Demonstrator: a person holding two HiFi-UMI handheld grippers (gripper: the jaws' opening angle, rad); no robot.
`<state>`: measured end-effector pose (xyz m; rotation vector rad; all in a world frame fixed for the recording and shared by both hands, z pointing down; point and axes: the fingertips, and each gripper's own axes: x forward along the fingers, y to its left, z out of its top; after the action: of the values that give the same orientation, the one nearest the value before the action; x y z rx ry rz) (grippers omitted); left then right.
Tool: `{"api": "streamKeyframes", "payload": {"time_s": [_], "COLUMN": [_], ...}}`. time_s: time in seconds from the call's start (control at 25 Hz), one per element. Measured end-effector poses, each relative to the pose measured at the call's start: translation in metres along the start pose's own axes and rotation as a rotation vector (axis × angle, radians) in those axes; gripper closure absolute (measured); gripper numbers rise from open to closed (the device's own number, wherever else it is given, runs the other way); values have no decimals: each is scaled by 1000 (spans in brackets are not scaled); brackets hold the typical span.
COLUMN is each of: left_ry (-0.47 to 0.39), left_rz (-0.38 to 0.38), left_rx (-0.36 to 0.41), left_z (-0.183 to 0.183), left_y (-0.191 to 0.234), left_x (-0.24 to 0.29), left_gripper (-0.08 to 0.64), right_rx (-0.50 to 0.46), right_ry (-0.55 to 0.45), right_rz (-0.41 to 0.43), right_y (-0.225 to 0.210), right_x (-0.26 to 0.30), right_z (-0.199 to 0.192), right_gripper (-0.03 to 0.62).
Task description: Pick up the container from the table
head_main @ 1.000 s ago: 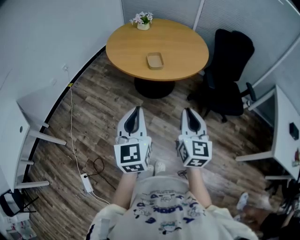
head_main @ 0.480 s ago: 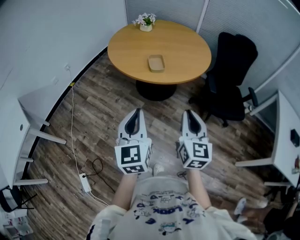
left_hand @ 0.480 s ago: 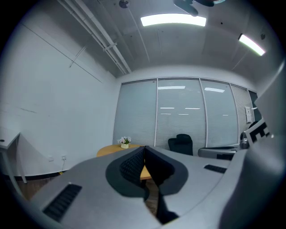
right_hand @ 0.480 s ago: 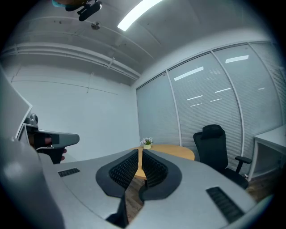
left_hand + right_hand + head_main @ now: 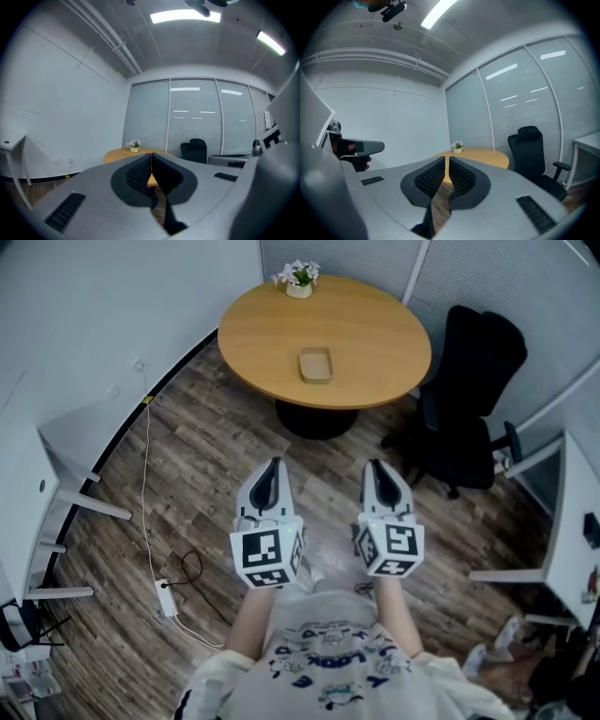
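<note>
Standing well back from the round surface, the person holds both tools out in front at about waist height, side by side and pointing toward it.

**Tongs.** The left tongs are fully closed, tip against tip, with nothing between them. The right tongs are all but together, with only a thin slit between the pads, and they too are empty. Neither tool touches anything.

**Task item.** The container, a shallow tan tray, lies flat near the middle of the surface. It is well apart from both tools, with a stretch of wood floor between. A small flower pot stands at the far edge, well clear of the container. A black office chair stands to the right of the surface.

**Change noted.** Compared with a second ago, the surface, the container and the chair sit slightly lower and further right in the head view, and a little fuller. The two tools keep the same place and the same closed posture in front of the body. I read this as a short advance toward the surface, not a reach.

**Bearing on the task.** The pick-up is at the approach stage and no grasp has been prepared. In my judgement most of the distance has still to be covered. At least one pair of tongs must open before it can take the container's rim. The tray looks low-walled, so a grip on one edge seems the likely way to take it.
</note>
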<state>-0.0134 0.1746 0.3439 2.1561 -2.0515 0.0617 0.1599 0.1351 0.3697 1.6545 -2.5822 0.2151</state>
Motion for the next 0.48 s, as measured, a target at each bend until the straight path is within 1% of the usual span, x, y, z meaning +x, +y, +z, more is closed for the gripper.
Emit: {"api": "streamKeyframes", "payload": {"time_s": [0.16, 0.48], "left_ry": [12, 10], "left_rz": [4, -9], "left_rx": [3, -17], "left_z": [-2, -1], "left_y": [1, 7], "left_x": [13, 59], "left_gripper": [557, 556], "right_rx": [-3, -2], "right_ry": [6, 18], "right_rz": [17, 1], "right_y": [1, -14], "right_x": [10, 51], "right_z": [-1, -5], "right_gripper": [565, 565]}}
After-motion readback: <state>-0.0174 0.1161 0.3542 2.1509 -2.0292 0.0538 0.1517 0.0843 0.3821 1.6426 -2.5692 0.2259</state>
